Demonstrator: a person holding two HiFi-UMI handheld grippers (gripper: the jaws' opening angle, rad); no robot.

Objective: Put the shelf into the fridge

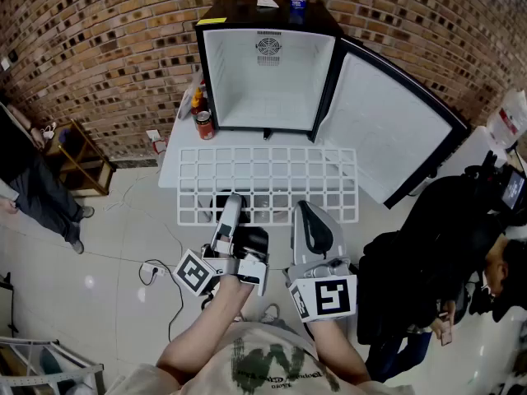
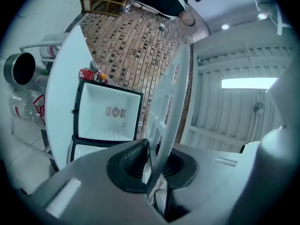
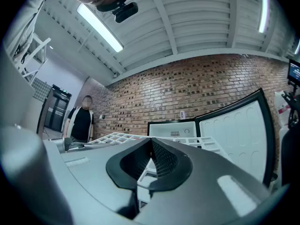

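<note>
Pinching the wire shelf (image 1: 268, 179), left gripper (image 1: 233, 199) and right gripper (image 1: 307, 207) should feed it level into the mini fridge (image 1: 247, 89).

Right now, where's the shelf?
Head view, centre: the shelf is held before the open fridge, near edge gripped by the left hand-held gripper and right hand-held gripper.

A white table (image 1: 171, 161) is carrying the open fridge (image 1: 268, 72), with a red can (image 1: 204, 125) and a bottle (image 1: 198, 99) standing just beside the fridge's left wall. Below, the pale glossy floor (image 1: 99, 253) is bearing a wooden rack (image 1: 82, 159) and a white plug block (image 1: 149, 268).
</note>
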